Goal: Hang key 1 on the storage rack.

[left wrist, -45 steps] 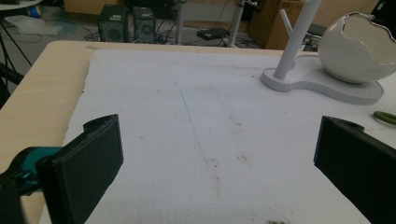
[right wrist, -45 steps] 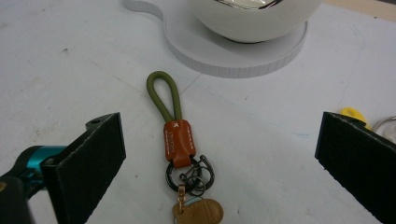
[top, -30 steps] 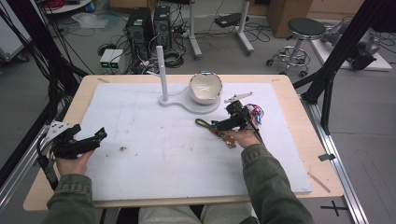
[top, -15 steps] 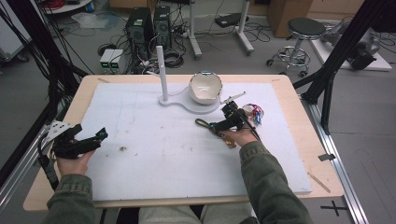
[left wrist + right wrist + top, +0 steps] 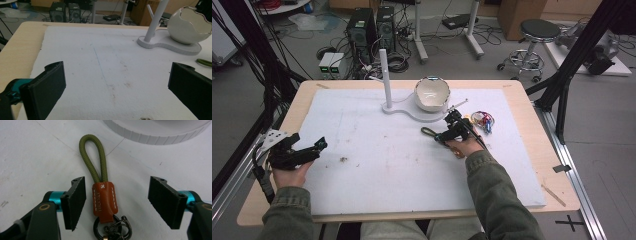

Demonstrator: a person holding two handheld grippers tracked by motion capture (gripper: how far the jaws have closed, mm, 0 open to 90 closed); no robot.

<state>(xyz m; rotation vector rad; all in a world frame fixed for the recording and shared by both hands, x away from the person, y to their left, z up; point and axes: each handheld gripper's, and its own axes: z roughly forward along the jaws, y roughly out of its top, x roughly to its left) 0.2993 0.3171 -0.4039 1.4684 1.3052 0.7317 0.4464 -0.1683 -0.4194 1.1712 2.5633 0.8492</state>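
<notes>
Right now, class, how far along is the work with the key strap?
Done: the right gripper straddles the key strap lying on the white mat. In hand: its jaws have just been closing, pads not yet touching. Left: gripping and lifting. The left gripper waits open.

A key strap (image 5: 103, 195) lies on the white mat (image 5: 32, 157): an olive cord loop, a brown leather tab, dark metal rings below. The right gripper (image 5: 117, 205) has just been closing, its jaws on either side of the tab; the left one seems barely clear.
</notes>
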